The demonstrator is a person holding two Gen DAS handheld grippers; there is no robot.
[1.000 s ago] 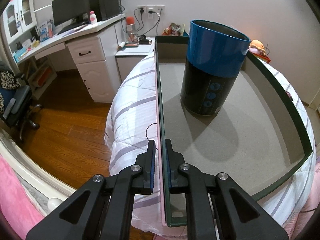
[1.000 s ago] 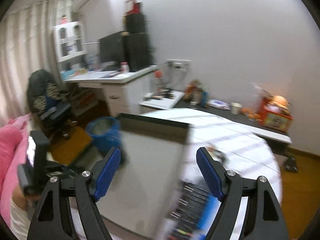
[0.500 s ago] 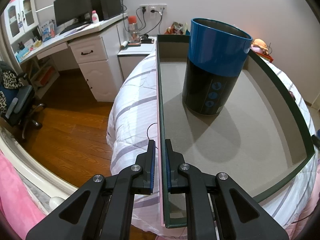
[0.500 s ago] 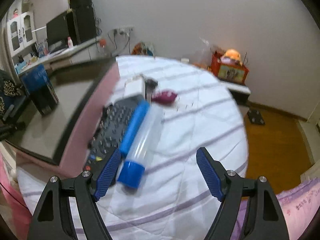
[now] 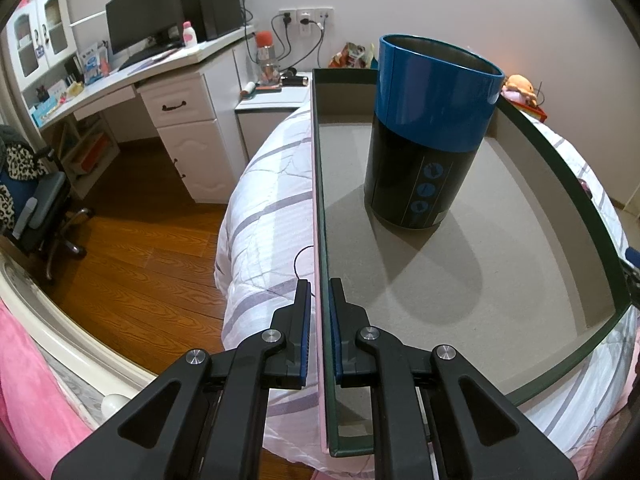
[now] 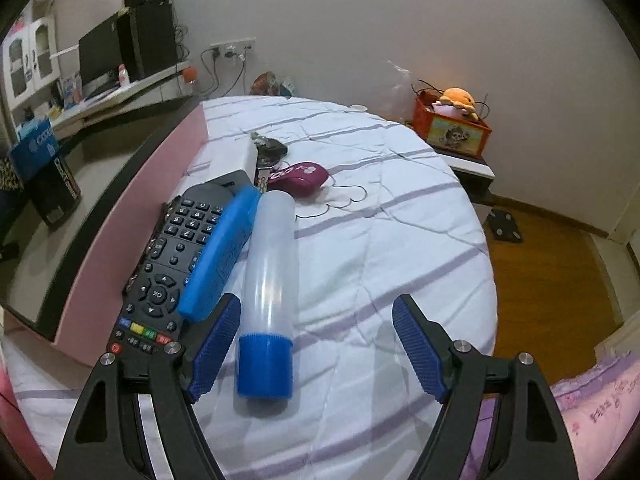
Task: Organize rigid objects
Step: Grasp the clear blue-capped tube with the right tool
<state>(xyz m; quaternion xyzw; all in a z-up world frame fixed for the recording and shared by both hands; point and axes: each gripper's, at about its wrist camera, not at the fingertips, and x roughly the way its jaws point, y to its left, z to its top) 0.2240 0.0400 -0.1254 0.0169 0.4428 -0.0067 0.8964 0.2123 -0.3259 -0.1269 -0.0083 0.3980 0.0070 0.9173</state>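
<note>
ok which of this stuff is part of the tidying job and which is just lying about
Part of the job:
- box, its wall pinched by left gripper
- blue canister inside it
- clear tube, between the open right gripper
- remote
- blue case
- purple mouse

Lying about:
- monitor
- office chair
- orange box

Left tool (image 5: 319,308) clamped shut, right tool (image 6: 316,344) spread wide

Home bedroom: bed (image 6: 360,248), desk (image 5: 160,68)
</note>
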